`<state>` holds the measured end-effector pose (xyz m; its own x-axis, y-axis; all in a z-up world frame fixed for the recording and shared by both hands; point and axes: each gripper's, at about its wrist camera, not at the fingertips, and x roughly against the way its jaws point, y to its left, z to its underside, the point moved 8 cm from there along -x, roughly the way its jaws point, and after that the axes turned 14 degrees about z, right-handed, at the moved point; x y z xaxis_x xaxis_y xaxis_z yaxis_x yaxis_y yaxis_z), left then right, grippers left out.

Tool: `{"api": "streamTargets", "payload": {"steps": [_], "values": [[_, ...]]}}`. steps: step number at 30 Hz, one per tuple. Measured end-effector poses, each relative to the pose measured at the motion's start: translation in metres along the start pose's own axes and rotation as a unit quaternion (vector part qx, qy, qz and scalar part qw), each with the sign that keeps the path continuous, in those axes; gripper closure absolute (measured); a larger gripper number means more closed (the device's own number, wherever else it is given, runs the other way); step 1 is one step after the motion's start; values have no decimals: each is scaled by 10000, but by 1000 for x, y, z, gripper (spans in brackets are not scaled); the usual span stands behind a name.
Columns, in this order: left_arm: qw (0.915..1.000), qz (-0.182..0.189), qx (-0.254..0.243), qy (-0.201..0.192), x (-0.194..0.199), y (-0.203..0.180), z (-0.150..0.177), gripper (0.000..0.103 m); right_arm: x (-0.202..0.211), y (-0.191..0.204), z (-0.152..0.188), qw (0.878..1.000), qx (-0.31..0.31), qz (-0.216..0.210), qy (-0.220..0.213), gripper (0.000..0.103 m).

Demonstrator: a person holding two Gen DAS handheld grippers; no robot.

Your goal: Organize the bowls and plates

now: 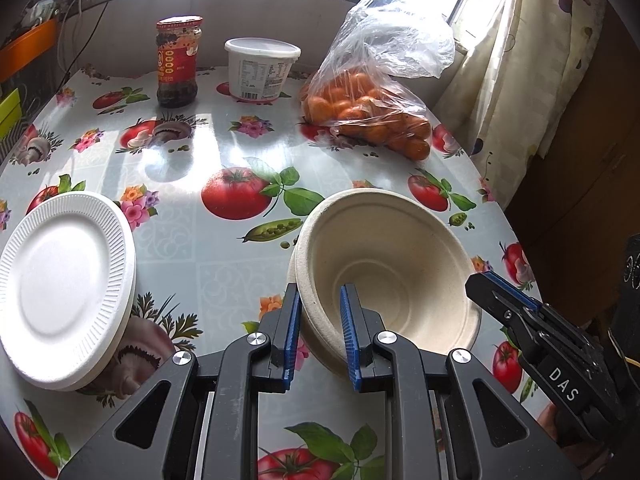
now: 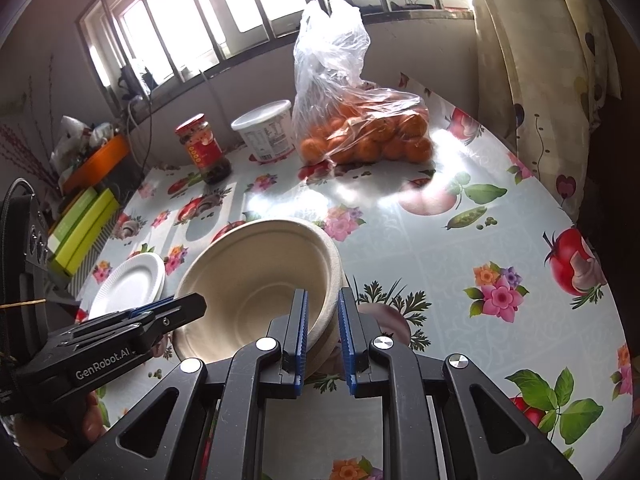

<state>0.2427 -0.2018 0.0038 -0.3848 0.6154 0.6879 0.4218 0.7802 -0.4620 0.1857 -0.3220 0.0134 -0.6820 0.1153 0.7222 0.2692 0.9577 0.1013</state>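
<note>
From my left wrist camera I count two beige bowls nested together, their rims showing as a double edge on the left side, and a stack of white plates in which I make out two layers, though I cannot be sure of the count. The bowls are tilted, mouths facing back toward me and slightly up, sitting near the right edge of the table; the plates lie flat at the left edge, partly overhanging it. My left gripper is clenched on the bowls' near-left rim, one pad outside and one inside. The right gripper comes in from the lower right, its tip at the bowls' right rim; its body is cut off by the frame. Along the far edge stand one jar, one white tub and one bag of oranges. From my right wrist camera the same bowls tip toward the lens, again with two rims visible on the right. My right gripper is clamped on that right-hand rim. The left gripper reaches in from the left, hiding the rim it holds. The plates sit behind it near the left edge, partly hidden. The jar, tub and bag line the far edge. Glare washes out part of the table.
</note>
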Motion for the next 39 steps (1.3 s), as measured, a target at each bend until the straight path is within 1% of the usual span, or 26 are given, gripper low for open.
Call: {"api": "streamTargets", "payload": {"steps": [14, 20, 25, 26, 28, 30, 31, 36, 39], "values": [[9999, -120, -64, 24, -1, 1, 1, 82, 0, 0, 1, 10000, 58, 23, -24, 87], [9999, -106, -23, 40, -2, 1, 1, 79, 0, 1, 0, 10000, 76, 17, -33, 86], [9999, -125, -32, 63, -2, 1, 1, 78, 2, 2, 0, 10000, 80, 22, -46, 81], [9999, -105, -39, 70, -2, 0, 1, 75, 2, 3, 0, 10000, 76, 28, -52, 79], [10000, -44, -20, 44, -1, -1, 1, 74, 3, 2, 0, 10000, 61, 30, -56, 75], [10000, -19, -16, 42, 0, -1, 1, 68, 4, 2, -1, 10000, 52, 22, -63, 72], [10000, -8, -9, 45, 0, -1, 2, 67, 4, 2, -1, 10000, 53, 19, -60, 70], [10000, 55, -35, -38, 3, -1, 3, 66, 6, 1, -1, 10000, 25, -7, -86, 65], [9999, 115, -79, -102, 6, -1, 2, 66, 7, -1, 0, 10000, 0, -25, -82, 64]]}}
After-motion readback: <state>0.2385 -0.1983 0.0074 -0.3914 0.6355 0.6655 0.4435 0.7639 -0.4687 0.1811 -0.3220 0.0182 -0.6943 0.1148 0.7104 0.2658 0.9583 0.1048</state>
